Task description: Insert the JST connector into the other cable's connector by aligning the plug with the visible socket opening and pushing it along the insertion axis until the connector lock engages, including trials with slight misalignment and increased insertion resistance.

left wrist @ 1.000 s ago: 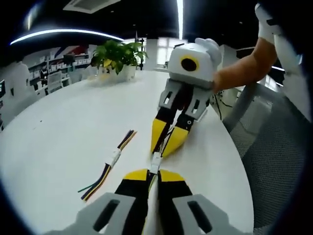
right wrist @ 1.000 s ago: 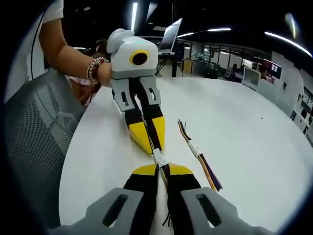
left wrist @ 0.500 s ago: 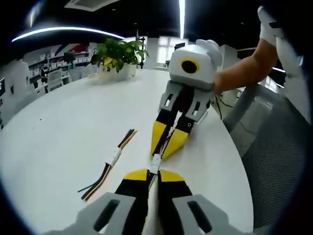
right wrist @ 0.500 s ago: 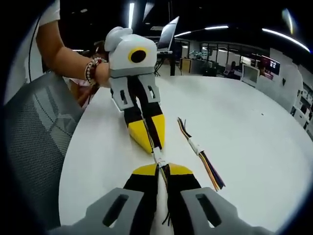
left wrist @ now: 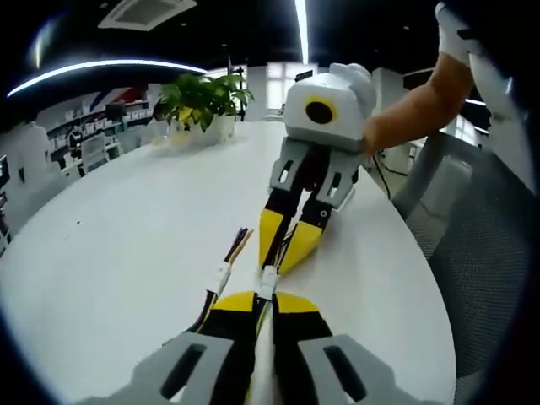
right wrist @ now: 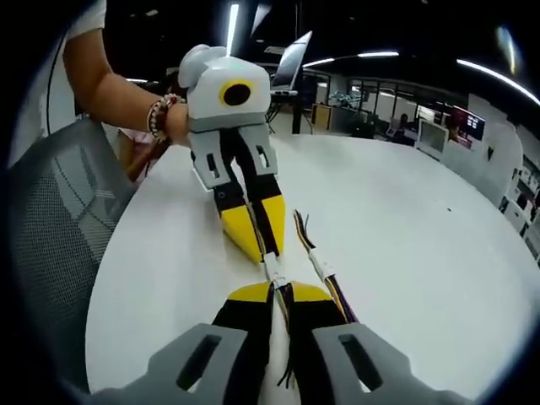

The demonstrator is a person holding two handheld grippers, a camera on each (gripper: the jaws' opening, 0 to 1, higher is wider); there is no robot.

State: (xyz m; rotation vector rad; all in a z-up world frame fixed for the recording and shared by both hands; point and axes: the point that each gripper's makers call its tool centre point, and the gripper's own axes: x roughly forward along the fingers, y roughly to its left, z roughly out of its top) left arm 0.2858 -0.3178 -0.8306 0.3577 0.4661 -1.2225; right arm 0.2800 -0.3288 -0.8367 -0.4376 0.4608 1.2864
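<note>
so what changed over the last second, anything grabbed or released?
Nothing grabbed or released. The spare multicoloured wire bundle with a white connector on the round white table now lies closer beside the left gripper, probably because the hands and cameras shifted. Both the left gripper and the right gripper stay clamped tip to tip on the small white JST connector pair.

potted plant (left wrist: 199,103), mesh chair (right wrist: 52,228), laptop (right wrist: 291,59)

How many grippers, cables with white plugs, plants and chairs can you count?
Grippers: 2, left gripper and right gripper
Cables with white plugs: 2, held cable pair between the grippers and spare cable on the white table
Plants: 1, potted plant
Chairs: 1, mesh chair
Total: 6
</note>
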